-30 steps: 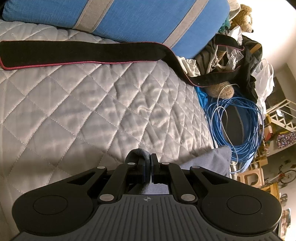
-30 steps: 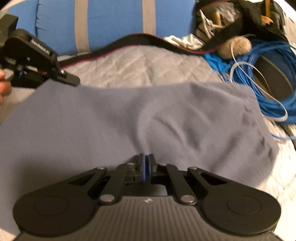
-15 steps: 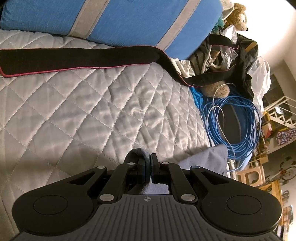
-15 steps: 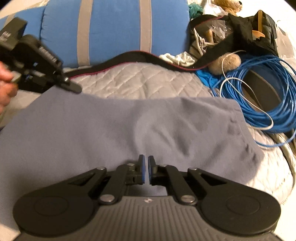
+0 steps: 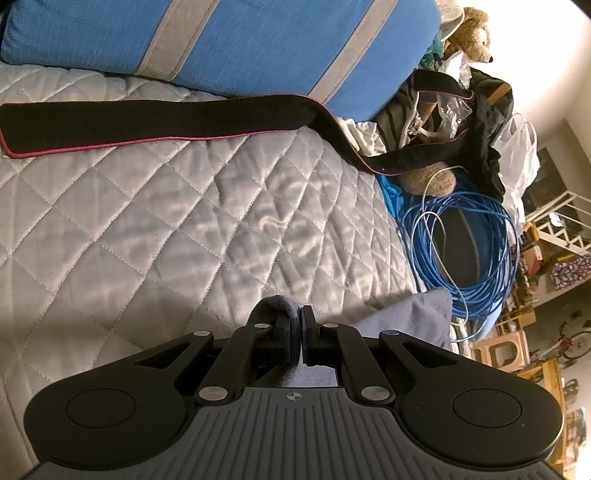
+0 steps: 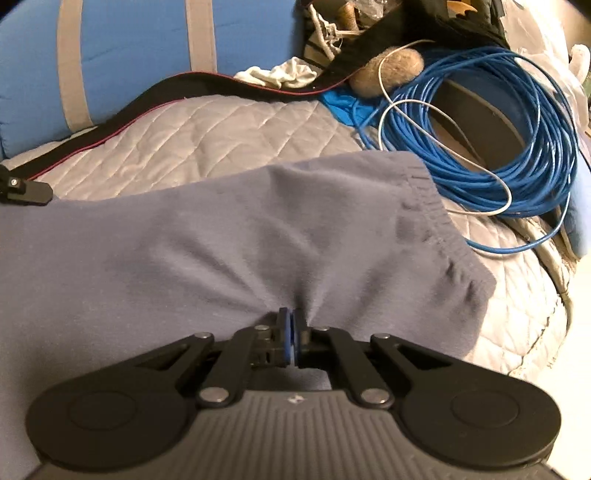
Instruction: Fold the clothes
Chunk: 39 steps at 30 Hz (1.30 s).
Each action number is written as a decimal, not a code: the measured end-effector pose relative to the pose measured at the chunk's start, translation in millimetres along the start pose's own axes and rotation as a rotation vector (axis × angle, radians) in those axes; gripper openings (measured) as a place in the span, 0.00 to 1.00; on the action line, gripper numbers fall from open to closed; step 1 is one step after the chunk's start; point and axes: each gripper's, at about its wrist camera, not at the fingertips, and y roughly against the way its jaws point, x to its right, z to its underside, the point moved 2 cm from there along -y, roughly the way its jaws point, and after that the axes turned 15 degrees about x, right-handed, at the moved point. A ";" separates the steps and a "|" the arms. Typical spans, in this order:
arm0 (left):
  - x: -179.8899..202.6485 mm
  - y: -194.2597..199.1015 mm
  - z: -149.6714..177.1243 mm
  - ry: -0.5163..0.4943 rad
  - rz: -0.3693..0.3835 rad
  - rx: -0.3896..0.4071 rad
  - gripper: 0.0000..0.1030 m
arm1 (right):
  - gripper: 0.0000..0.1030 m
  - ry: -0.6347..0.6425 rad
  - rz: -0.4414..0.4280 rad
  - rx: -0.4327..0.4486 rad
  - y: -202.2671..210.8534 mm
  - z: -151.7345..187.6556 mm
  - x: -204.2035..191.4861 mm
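Note:
A grey garment [image 6: 229, 236] with a gathered elastic band along its right edge is spread over the quilted bed [image 6: 221, 136]. My right gripper [image 6: 293, 317] is shut on the garment's near edge, and folds fan out from the pinch. My left gripper [image 5: 295, 314] is shut on another edge of the grey garment [image 5: 410, 314], with cloth bunched over the left finger. In the right wrist view the tip of the left gripper [image 6: 26, 192] shows at the garment's far left corner.
A black strap with red piping [image 5: 159, 122] lies across the quilt [image 5: 184, 221] before a blue pillow with grey stripes [image 5: 229, 40]. A coil of blue cable [image 6: 480, 129] lies to the right. Beyond it are plush toys [image 5: 476, 18], bags and clothes.
My right gripper, slightly parted half a second ago, has shut on the garment's edge and pulled folds into it. The garment now sits nearer the cable coil. My left gripper keeps its hold.

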 end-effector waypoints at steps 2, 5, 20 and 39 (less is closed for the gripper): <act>1.9 1.7 -0.2 -0.005 0.003 0.003 0.05 | 0.29 0.023 -0.071 0.027 9.3 3.6 -11.8; 4.6 4.0 -0.5 -0.014 0.007 0.006 0.05 | 0.40 0.057 -0.179 0.068 23.4 9.1 -29.6; 93.5 56.4 43.9 -0.484 0.041 0.139 0.05 | 0.59 0.214 -0.431 0.187 57.5 56.4 -85.1; 102.7 95.6 132.7 -0.931 -0.035 0.186 0.37 | 0.70 0.215 -0.444 0.221 69.9 68.6 -83.8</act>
